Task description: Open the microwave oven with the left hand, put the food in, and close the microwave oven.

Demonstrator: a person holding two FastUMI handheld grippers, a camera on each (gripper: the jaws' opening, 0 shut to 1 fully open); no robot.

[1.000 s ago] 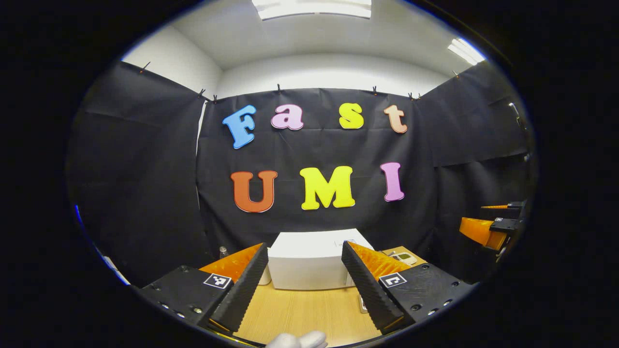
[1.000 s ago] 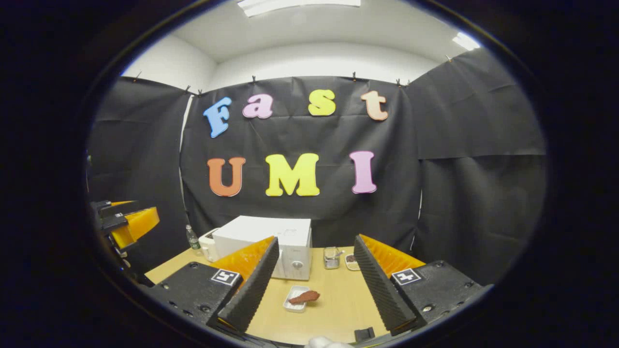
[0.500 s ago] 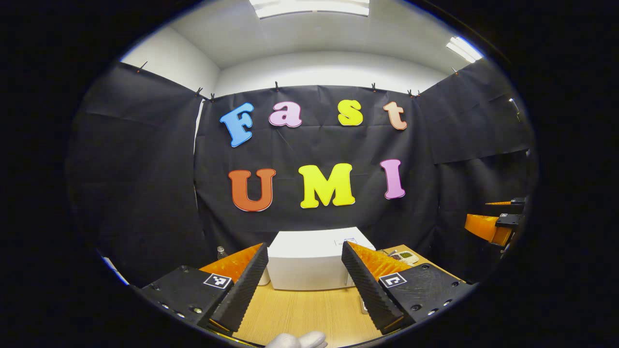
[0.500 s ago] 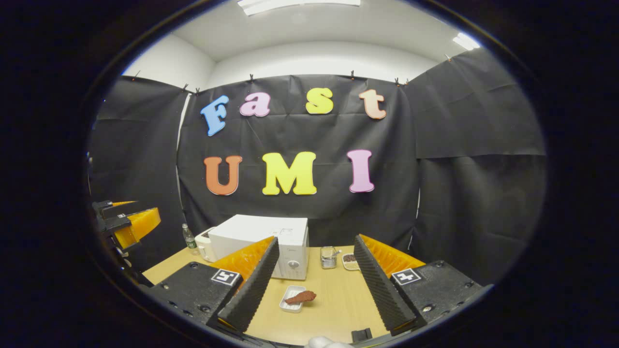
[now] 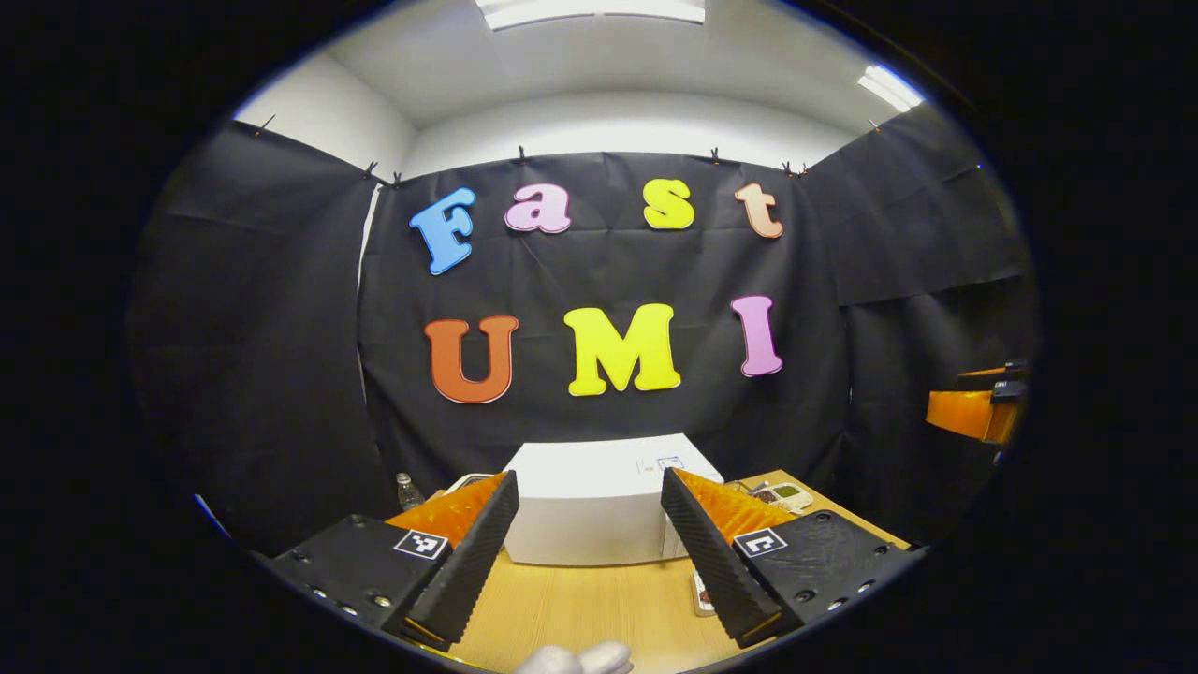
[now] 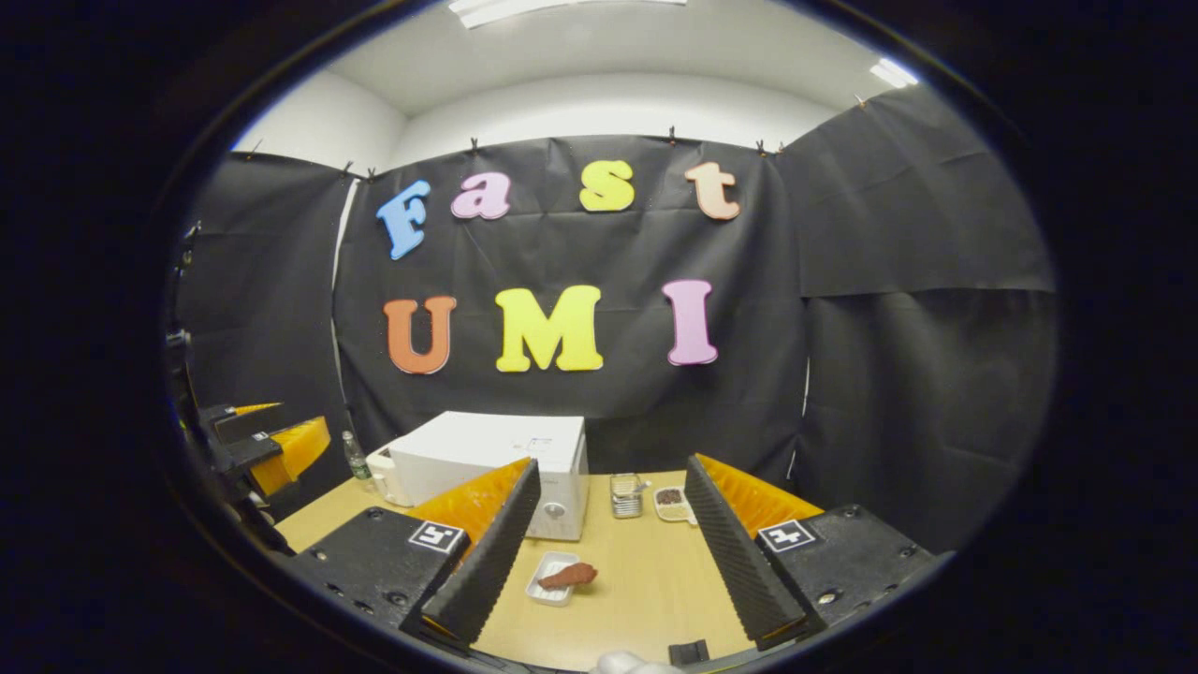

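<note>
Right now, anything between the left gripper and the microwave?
Nothing visible. In the left gripper view the open left gripper faces the white microwave across bare wooden table. The food tray sits off to the microwave's front, by the right gripper.

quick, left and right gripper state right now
Left gripper: open, holding nothing, facing the closed microwave.
Right gripper: open, holding nothing, above the table, short of the food tray.
</note>
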